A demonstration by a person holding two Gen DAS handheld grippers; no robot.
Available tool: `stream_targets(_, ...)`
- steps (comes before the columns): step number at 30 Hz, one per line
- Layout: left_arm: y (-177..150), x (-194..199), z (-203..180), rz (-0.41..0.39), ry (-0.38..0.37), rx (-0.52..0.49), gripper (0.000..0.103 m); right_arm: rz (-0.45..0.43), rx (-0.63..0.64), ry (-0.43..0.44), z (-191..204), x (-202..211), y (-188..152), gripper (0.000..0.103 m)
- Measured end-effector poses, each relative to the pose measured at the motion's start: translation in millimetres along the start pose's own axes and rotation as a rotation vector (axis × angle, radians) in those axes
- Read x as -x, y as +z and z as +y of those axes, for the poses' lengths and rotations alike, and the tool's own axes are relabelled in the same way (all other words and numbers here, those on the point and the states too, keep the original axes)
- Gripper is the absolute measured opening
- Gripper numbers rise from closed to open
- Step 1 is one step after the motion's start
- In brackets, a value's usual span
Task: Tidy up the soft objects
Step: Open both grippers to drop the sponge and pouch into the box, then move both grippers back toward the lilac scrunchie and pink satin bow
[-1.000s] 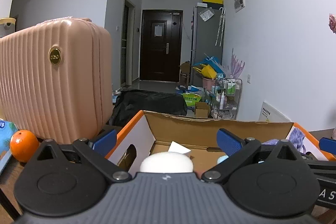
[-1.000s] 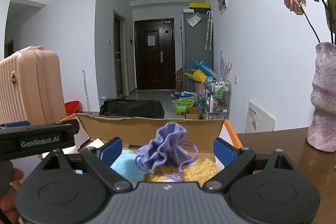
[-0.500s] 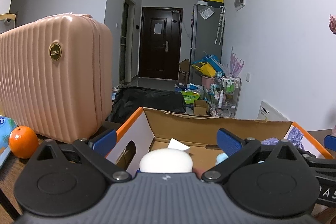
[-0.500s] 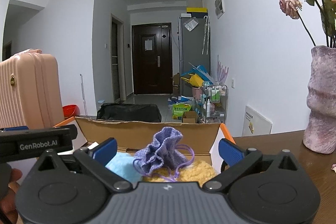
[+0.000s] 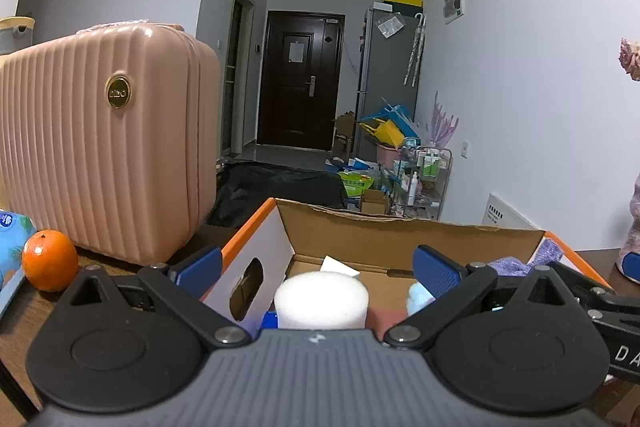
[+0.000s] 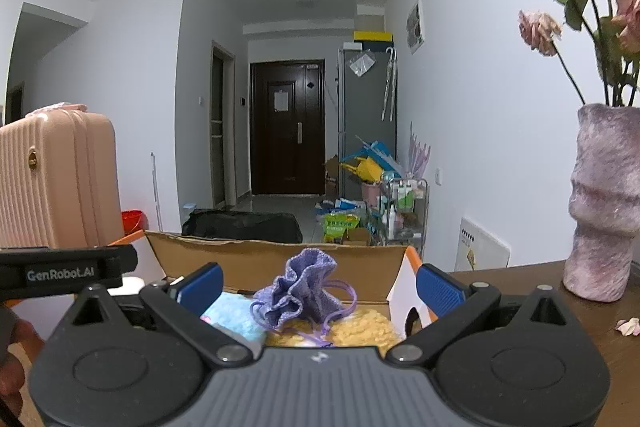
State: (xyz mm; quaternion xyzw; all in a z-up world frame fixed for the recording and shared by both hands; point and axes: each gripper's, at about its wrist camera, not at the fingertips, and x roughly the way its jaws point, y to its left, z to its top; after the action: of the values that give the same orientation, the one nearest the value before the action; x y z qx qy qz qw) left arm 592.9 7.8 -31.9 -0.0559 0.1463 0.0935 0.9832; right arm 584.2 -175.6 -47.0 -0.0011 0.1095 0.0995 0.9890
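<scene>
An open cardboard box (image 5: 400, 227) with orange edges stands on the dark wooden table. In the left wrist view my left gripper (image 5: 318, 269) is open over the box's near left corner. A white foam roll (image 5: 322, 301) stands inside between the blue pads, untouched by them. In the right wrist view my right gripper (image 6: 319, 287) is wide open at the box (image 6: 272, 249). A purple knitted drawstring pouch (image 6: 304, 291) lies free between its pads on a yellow fluffy thing (image 6: 360, 327), beside a light blue soft cloth (image 6: 232, 313).
A pink ribbed suitcase (image 5: 104, 155) stands left of the box, with an orange (image 5: 50, 261) and a blue tissue pack (image 5: 10, 247) before it. A purple vase (image 6: 604, 203) of dried roses stands at the right, a petal (image 6: 628, 327) beside it. A hand (image 6: 12, 367) shows at lower left.
The right gripper's jaws spread a little wider and no longer touch the purple pouch, which stays in the box. The left gripper has hardly moved.
</scene>
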Motion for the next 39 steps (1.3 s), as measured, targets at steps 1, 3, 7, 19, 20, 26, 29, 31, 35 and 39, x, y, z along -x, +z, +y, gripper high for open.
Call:
stream_targets(1,0,2,1,-0.002,-0.002,-0.001,0.103,-0.005,0.002,0.001,0,3,0,0.103)
stream_targets(3,0,5,2,-0.007,-0.004,-0.005,0.103,-0.013,0.008,0.002,0,8,-1,0.103)
stream_targets(7,-3,16,5,-0.021,-0.01,-0.018,0.103,-0.021,0.019,0.007,0,18,-3,0.103)
stream_targets(19,-8,43,9,-0.033,-0.02,-0.043,0.103,-0.025,0.015,0.0,-6,43,-8,0.103)
stream_targets(20,-9,45,10,-0.033,-0.02,-0.044,0.103,-0.025,0.014,-0.001,-6,46,-9,0.103)
stream_targets(26,-13,55,14,-0.032,-0.02,-0.047,0.103,-0.022,0.014,-0.002,-8,57,-11,0.103)
stream_targets(29,-16,62,16,-0.031,-0.022,-0.049,0.103,-0.019,0.015,-0.003,-8,65,-13,0.103)
stream_targets(31,-18,66,16,-0.031,-0.022,-0.051,0.103,-0.017,0.013,-0.004,-7,70,-15,0.103)
stream_targets(35,-21,78,19,-0.029,-0.023,-0.052,0.103,-0.014,0.01,-0.006,-7,80,-17,0.103)
stream_targets(39,-26,89,21,-0.024,-0.023,-0.052,0.103,-0.008,0.008,-0.005,-7,87,-17,0.103)
